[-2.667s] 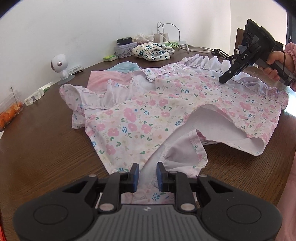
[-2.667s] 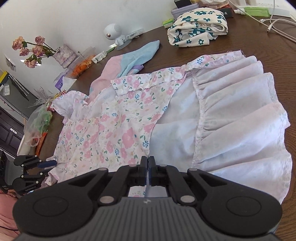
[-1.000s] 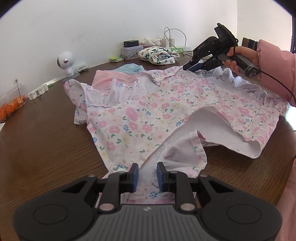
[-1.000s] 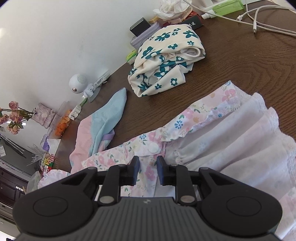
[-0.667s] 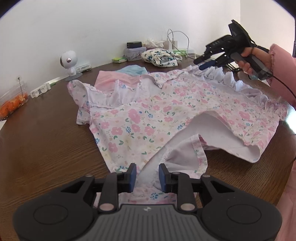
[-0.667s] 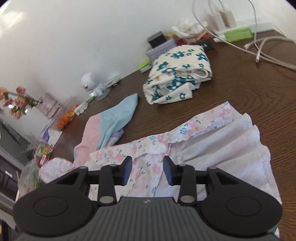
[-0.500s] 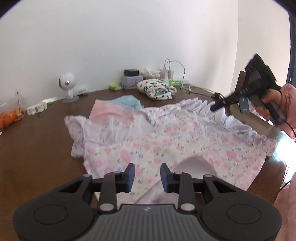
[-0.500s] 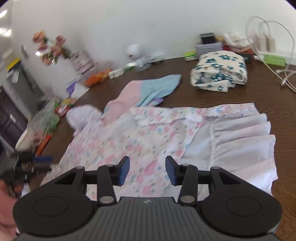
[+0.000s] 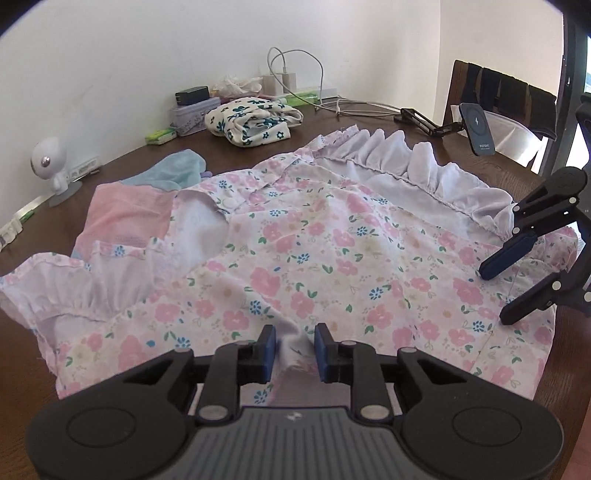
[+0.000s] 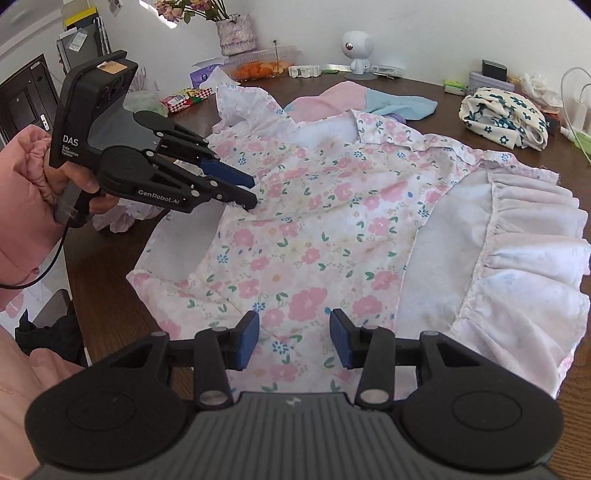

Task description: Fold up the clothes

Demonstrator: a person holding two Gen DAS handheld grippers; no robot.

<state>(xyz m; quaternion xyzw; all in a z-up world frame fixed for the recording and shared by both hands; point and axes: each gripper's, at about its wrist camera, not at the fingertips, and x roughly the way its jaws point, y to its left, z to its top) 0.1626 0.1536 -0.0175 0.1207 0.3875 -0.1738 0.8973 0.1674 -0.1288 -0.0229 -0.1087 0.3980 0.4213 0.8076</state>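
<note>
Centrally, the floral dress lay spread across the brown wooden table, its white ruffled hem toward the chair side. Left gripper sat low at the near edge of the dress, jaws a moderate gap apart with a raised ridge of fabric between the pads — not pinched, as far as could be seen. Right gripper hovered over the printed cloth with jaws wide, holding nothing; in the left wrist view it came in from the right edge, fingers spread above the skirt.

Surroundings noted:
- pink-and-blue garment partly under the dress's collar end
- folded cream cloth with teal flowers well apart, toward the wall
- small white round camera figure near the wall
- chargers and white cables by the wall (tangled, count unclear)
- clear tub of orange food and a vase of flowers at the far table edge
- black phone stand beside a dark chair

Nothing lay on top of the dress — only the two grippers hung over it.
</note>
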